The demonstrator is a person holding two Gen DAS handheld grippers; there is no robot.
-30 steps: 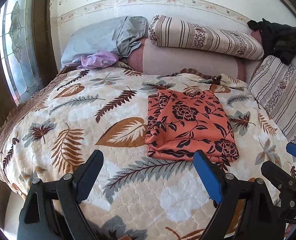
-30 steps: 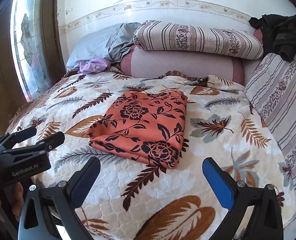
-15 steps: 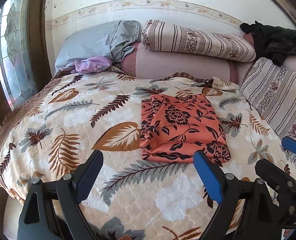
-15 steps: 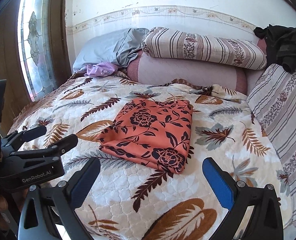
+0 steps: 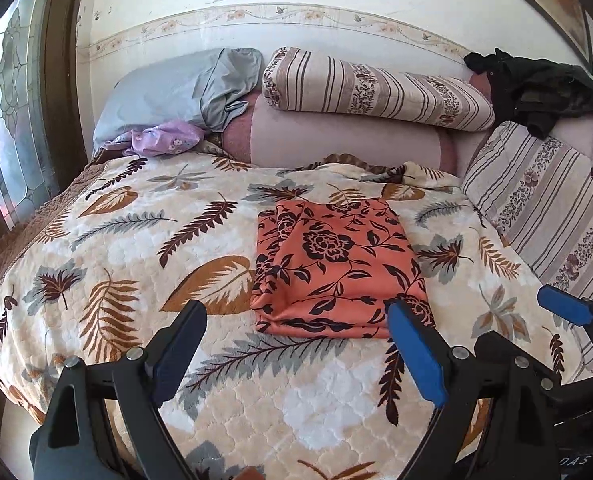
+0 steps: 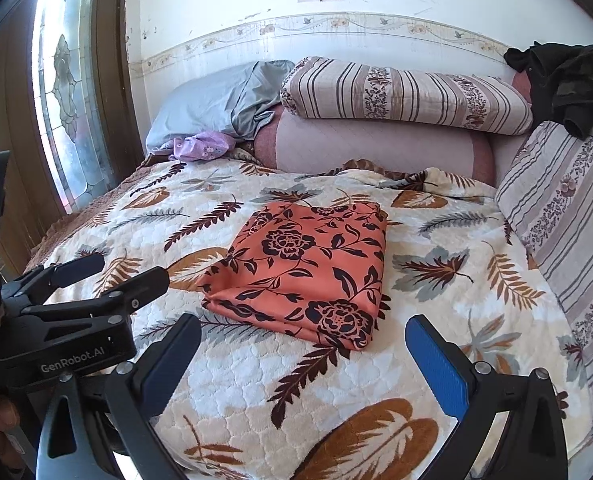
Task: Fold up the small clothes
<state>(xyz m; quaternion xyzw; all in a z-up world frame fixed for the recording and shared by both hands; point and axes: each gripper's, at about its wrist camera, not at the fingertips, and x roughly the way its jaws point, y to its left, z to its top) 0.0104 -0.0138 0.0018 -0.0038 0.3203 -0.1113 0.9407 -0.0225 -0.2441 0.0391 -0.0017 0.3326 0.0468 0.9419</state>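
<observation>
Fold step looks finished: orange floral garment [image 5: 338, 268] lies as a neat rectangle, several layers thick, flat on the leaf-print bedspread [image 5: 108, 264], roughly mid-bed, well short of the striped pillows [image 6: 404, 94] at the wall. Nothing touches it. Left gripper [image 5: 296, 354] hovers near the bed's front edge with its jaws spread wide and empty, the garment's near edge showing between and beyond the tips. Right gripper [image 6: 310, 360] likewise has its jaws wide apart with nothing between them, also short of the cloth; the left one shows in its view at the lower left [image 6: 84, 280].

Judged stage: between items, or end of task. No unfolded small garment lies on the open bedspread. A lilac cloth [image 5: 164, 140] is bunched by the grey pillow [image 5: 176, 92] at the far left, and dark clothing [image 5: 536, 88] is heaped at the far right; either may be next, cannot tell.

Next move, if another piece is taken: reach far past the folded one without dragging it, pinch a single edge, lay it out flat on free bedspread.
</observation>
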